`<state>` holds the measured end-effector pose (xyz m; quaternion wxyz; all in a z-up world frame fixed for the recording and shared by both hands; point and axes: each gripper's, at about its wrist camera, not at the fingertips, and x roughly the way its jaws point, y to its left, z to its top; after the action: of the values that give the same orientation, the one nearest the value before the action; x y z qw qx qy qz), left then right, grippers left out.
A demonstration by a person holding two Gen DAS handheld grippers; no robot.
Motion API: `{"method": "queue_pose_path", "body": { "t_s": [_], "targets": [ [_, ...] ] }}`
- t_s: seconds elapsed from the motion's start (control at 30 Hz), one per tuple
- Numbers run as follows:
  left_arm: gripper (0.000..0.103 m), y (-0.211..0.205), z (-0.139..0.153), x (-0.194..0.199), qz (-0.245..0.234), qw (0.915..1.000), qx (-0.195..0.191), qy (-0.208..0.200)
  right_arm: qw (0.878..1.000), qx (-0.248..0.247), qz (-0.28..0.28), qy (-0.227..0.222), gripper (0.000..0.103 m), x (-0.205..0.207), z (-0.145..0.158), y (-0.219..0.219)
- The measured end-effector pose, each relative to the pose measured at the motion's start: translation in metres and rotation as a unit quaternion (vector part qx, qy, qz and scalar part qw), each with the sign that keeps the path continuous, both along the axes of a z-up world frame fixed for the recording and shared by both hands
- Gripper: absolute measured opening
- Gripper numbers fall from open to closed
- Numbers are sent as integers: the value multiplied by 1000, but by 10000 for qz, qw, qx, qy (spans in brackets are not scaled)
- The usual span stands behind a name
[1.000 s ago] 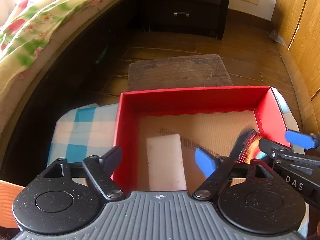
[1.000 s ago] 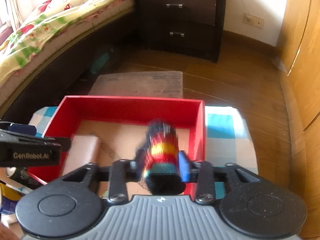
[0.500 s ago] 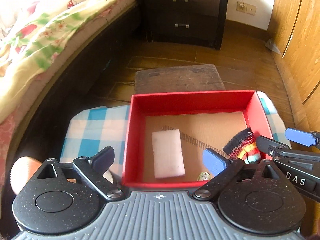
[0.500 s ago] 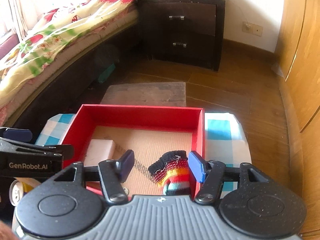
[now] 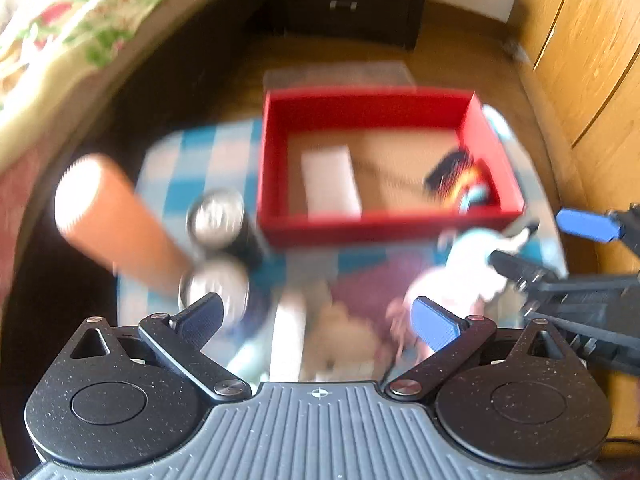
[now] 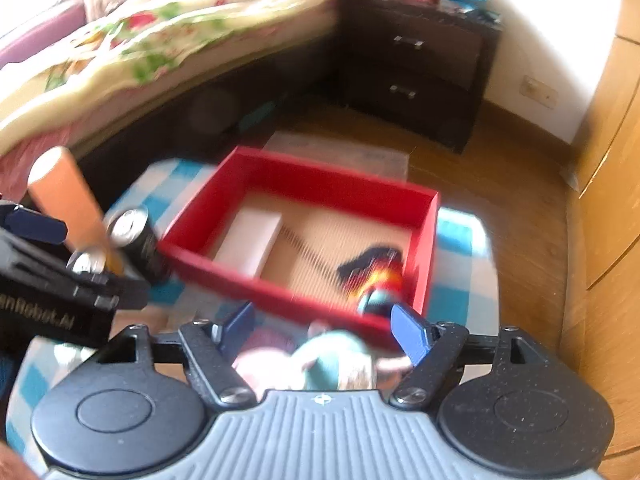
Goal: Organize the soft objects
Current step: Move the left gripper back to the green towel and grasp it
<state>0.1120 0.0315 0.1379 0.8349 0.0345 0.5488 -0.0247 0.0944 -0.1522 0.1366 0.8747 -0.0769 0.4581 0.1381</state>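
A red box [image 5: 384, 228] [image 6: 224, 196] stands on a blue checked cloth [image 5: 188, 152] [image 6: 460, 240]. Inside lie a white sponge block [image 5: 330, 184] [image 6: 248, 244] and a rolled striped sock [image 5: 460, 184] [image 6: 376, 276] in the right near corner. In front of the box lie blurred soft toys, a white and teal one [image 5: 468, 264] [image 6: 332, 360] and a tan one [image 5: 340, 336]. My left gripper [image 5: 316, 316] is open and empty above the toys. My right gripper [image 6: 324, 328] is open and empty over the white and teal toy.
Two drink cans [image 5: 216, 216] [image 6: 132, 232] and an orange cylinder [image 5: 112, 216] [image 6: 64, 200] stand left of the box. A bed [image 6: 160, 48] is at the left, a dark nightstand [image 6: 416, 68] behind, wooden wardrobe doors [image 5: 592, 60] at the right.
My right gripper let go of the striped sock in the box and opened. Both grippers pulled back toward me, bringing the cans and soft toys in front of the box into view.
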Motion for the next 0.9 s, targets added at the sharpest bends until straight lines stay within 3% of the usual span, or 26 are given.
{"method": "queue_pose_path", "body": {
  "t_s": [0.2,0.47,0.53,0.6,0.7,0.77,0.8,0.9],
  "targets": [
    [96,22,-33,-29,129,9986,-352,385,9982,284,-78,513,54,-14,-19,-9],
    [94,33,-79,-49,527,9936,-822,570,9984,230,74,504,55,-22,-21,-2],
    [84,30,-90,-50,529,9929,-885,591,9983,233,54,529,55,-22,-22,-3],
    [50,31,-96,-52,507,9909,-1023,711,9982,232,54,542,55,-21,-23,-6],
    [27,36,-96,-55,568,9886,-1159,774,9980,238,60,588,55,-20,-26,-9],
    [21,39,-93,-60,554,9891,-1173,701,9978,227,68,618,55,-19,-28,-10],
    [12,40,-90,-62,560,9888,-1207,683,9977,232,76,626,55,-20,-28,-10],
    [9,46,-74,-69,581,9869,-1440,444,9976,285,132,620,55,-22,-26,-11]
  ]
}}
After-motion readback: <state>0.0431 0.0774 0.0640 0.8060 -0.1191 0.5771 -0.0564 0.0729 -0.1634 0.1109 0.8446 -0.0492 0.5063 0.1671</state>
